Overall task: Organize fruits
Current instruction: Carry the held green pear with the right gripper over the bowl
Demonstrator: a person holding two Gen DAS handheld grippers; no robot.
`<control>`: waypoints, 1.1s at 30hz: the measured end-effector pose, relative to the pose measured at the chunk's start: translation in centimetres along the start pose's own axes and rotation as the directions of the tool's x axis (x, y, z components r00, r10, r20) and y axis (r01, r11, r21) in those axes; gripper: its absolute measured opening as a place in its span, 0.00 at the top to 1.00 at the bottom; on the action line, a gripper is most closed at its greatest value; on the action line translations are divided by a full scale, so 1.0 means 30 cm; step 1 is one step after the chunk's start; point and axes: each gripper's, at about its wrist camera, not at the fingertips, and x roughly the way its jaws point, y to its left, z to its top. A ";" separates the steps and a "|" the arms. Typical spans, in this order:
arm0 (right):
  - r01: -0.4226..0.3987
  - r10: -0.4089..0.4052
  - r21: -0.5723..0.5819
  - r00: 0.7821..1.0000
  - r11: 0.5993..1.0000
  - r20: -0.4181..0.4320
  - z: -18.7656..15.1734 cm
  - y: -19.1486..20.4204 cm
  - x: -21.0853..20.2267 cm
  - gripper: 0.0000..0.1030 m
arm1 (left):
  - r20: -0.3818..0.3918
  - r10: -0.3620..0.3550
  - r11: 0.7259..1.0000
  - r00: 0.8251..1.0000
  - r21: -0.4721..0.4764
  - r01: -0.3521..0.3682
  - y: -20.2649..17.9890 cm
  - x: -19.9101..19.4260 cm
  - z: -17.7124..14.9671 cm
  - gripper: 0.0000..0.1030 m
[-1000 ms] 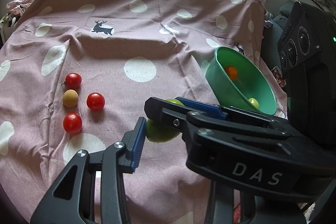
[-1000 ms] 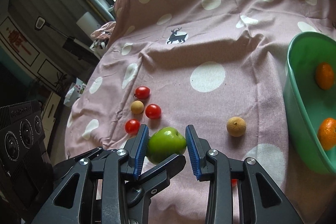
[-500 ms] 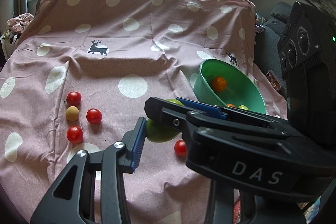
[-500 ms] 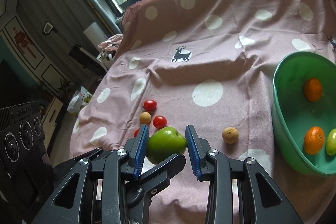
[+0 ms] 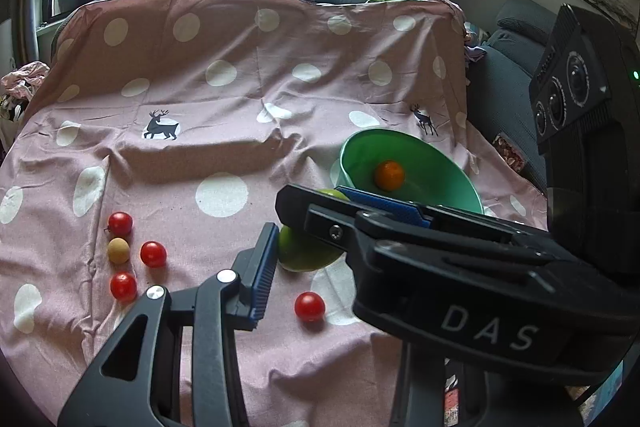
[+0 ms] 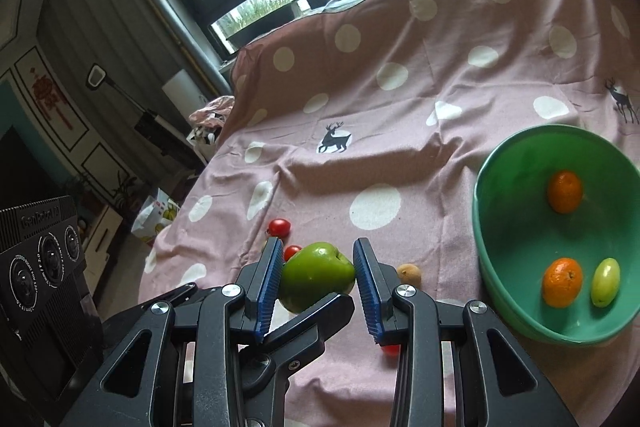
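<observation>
In the right wrist view, the right gripper (image 6: 316, 281) is clamped on a green apple (image 6: 317, 275), its blue-ribbed fingers (image 6: 269, 281) pressed against both sides of the fruit at the lower centre of the frame. A black finger of the left gripper (image 6: 308, 315) crosses beneath the apple there, touching or nearly touching its underside. In the left wrist view the apple (image 5: 308, 253) sits at centre frame between the left gripper's (image 5: 320, 247) two fingers, but the right gripper's body (image 5: 460, 279) covers most of the lower right, so whether the left one grips the apple or merely stands around it cannot be told. At the right edge of the right wrist view a green bowl (image 6: 500, 279) holds two oranges (image 6: 562, 282) and a pale green fruit (image 6: 605, 281). On the pink polka-dot cloth (image 5: 224, 115), at the left of the left wrist frame, three cherry tomatoes (image 5: 153, 254) cluster around a small tan fruit (image 5: 118, 250), and another cherry tomato (image 5: 309, 305) lies alone just below the apple. A brownish round fruit (image 6: 409, 273) lies on the cloth just right of the right gripper's fingers.
</observation>
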 end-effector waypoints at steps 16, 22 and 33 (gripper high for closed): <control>0.021 -0.031 0.103 0.995 0.994 0.095 0.023 -0.151 -0.124 0.63 | -0.008 -0.044 0.993 0.999 0.106 0.045 -0.171 0.072 0.059 0.62; 0.030 -0.048 0.156 0.992 0.987 0.118 0.022 -0.219 -0.161 0.63 | -0.027 -0.064 0.989 0.998 0.134 0.067 -0.231 0.114 0.073 0.62; 0.053 -0.088 0.246 0.987 0.968 0.132 0.011 -0.338 -0.199 0.63 | -0.070 -0.101 0.980 0.992 0.166 0.111 -0.320 0.200 0.083 0.62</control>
